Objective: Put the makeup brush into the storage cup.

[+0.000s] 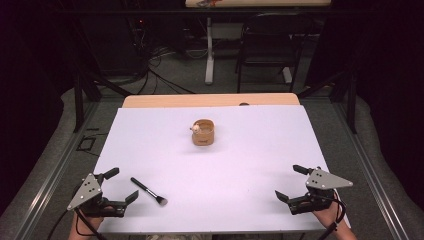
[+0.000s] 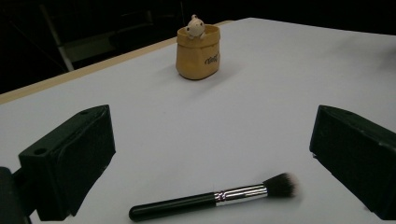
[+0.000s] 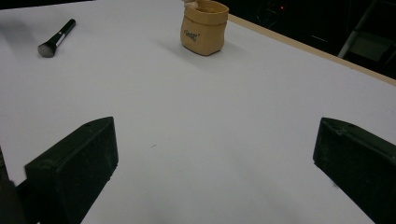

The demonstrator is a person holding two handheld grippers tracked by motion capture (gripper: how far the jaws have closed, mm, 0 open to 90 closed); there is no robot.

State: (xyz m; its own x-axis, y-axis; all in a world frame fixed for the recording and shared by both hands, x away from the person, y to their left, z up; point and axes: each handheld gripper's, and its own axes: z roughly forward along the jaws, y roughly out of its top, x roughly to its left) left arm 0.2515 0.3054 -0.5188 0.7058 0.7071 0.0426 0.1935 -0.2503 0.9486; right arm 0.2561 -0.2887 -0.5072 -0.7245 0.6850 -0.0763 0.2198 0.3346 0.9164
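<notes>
Between the wide-open, empty jaws of the left gripper (image 1: pixel 121 186) lay the makeup brush (image 1: pixel 148 191) (bristles toward mid-table, seemingly lined up for pickup), the tan pouch (image 1: pixel 203 133) stood well beyond, and the right gripper (image 1: pixel 291 181) rested open, apart.

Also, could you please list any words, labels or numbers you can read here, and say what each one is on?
Dark script word on the side of the tan pouch: too small and blurred to read.
Makeup brush: no text visible.
Nothing else carries readable writing.
</notes>
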